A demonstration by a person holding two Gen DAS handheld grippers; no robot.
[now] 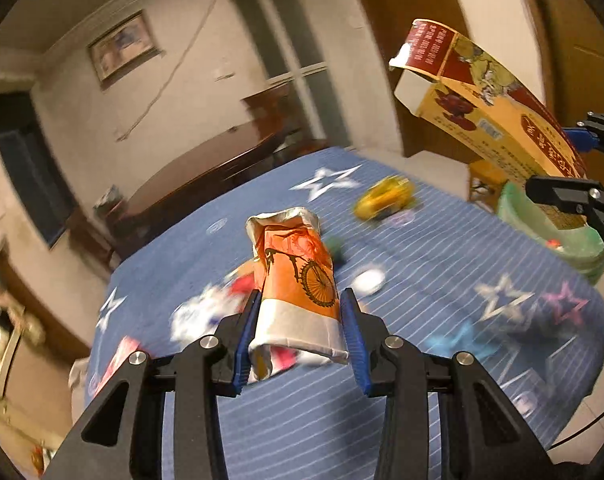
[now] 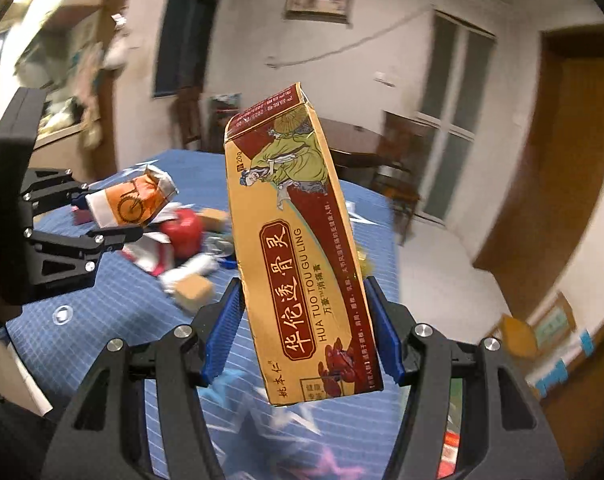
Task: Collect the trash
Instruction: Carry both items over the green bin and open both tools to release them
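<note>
Left wrist view: an orange bicycle-print carton (image 1: 298, 284) is pinched in the left hand-held gripper (image 1: 300, 332), lifted above the blue star-patterned worktop (image 1: 422, 240). The right hand-held gripper (image 2: 302, 328) clamps a long yellow-red medicine box (image 2: 298, 248) above scattered litter (image 2: 190, 240); a green bin (image 1: 550, 232) stands beside.

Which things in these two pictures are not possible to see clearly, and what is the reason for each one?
- Small trash on the blue cloth, both views: motion blur; only a yellow blur and a red blur show.
- Green bin, left wrist view: its contents are hidden by the yellow box and the right tool.
- Orange wrapper in the left tool: its underside faces away.
- Yellow box, right wrist view: fine print too small.
</note>
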